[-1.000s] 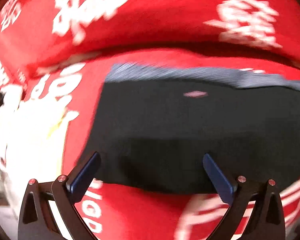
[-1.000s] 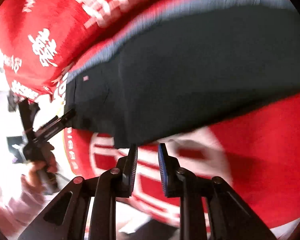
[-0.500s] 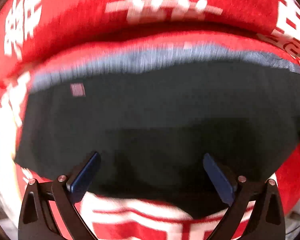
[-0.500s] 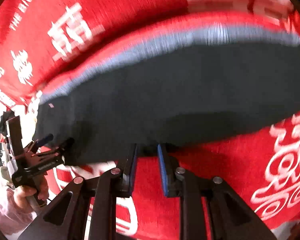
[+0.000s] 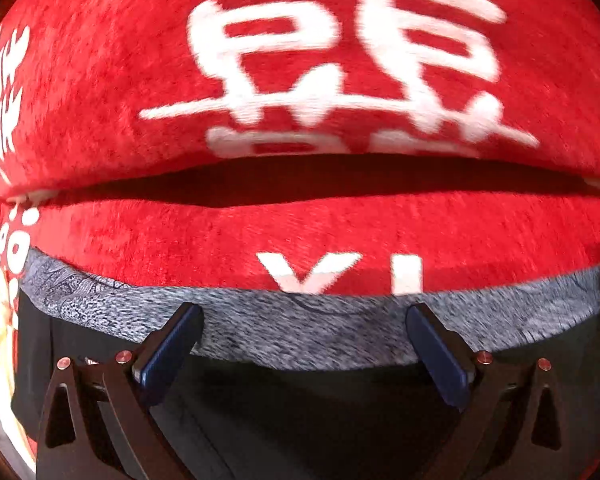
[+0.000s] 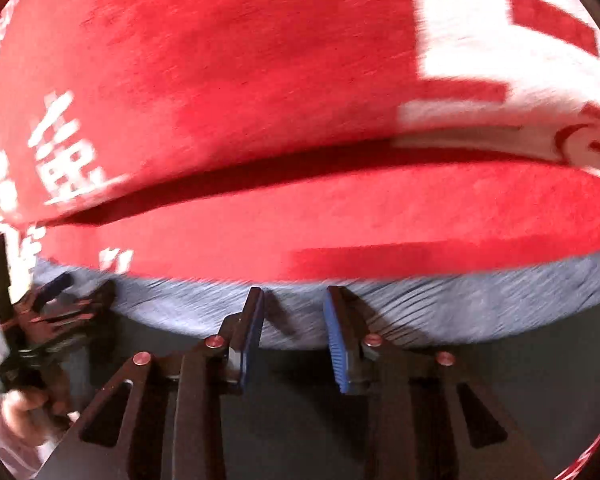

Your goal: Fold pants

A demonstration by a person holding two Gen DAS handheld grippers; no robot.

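Now both tools, jaws apart, have reached the pants' grey waistband; the right's just widened.

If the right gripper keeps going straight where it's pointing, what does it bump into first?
Probably the grey waistband of the dark pants. The right gripper is open, its tips right over that band, with nothing between them. Depth is hard to judge.

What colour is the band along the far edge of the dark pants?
Heathered grey band, clearest in the left wrist view.

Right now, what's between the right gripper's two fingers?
Only the pants' grey waistband shows in the right gripper gap, unpinched; the jaws have just been opening, per the right wrist view.
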